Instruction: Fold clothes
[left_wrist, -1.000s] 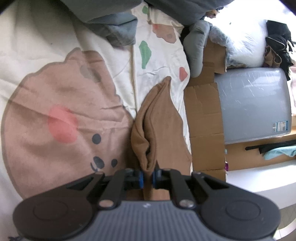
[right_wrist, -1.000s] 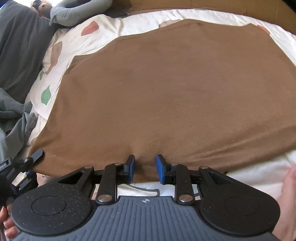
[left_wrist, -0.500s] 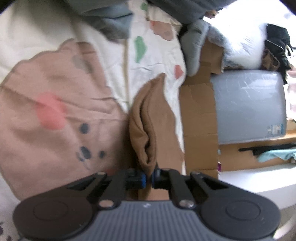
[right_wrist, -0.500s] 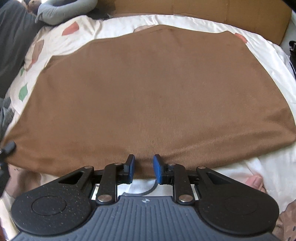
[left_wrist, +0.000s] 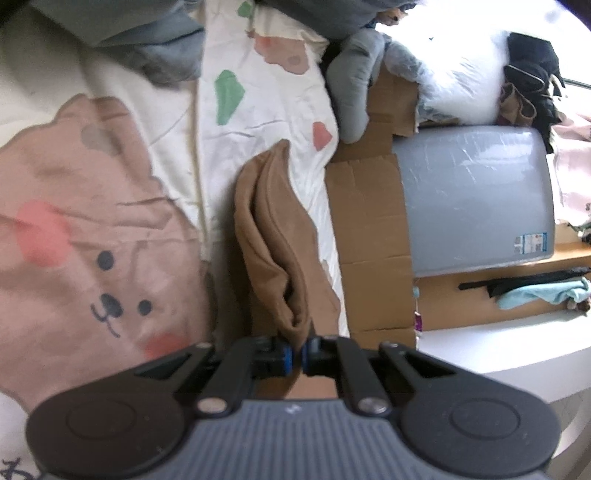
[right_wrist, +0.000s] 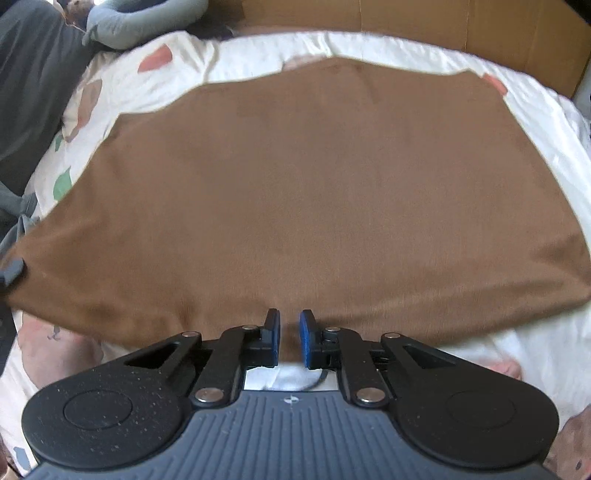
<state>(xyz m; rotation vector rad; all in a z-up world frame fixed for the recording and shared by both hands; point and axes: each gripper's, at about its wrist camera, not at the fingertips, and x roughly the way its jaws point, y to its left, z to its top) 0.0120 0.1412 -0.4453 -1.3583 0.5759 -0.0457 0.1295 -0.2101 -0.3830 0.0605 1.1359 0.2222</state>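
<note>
The left gripper (left_wrist: 295, 356) has its fingers clenched on a bunched edge of the brown garment (left_wrist: 275, 236), whose cloth rises from the pinch in soft doubled folds. The garment lies on the bed, over a white sheet (left_wrist: 258, 110) with coloured patches and beside a bear-print cover (left_wrist: 92, 240). In the right wrist view it spreads wide, flat and smooth (right_wrist: 314, 192). The right gripper (right_wrist: 290, 338) sits at its near hem, fingers slightly parted and grasping nothing.

A matt, fleecy brown cloth (right_wrist: 314, 192) is seen on crinkled printed cotton bedding (left_wrist: 258, 110); dull corrugated cardboard (left_wrist: 369, 229) is noted.
</note>
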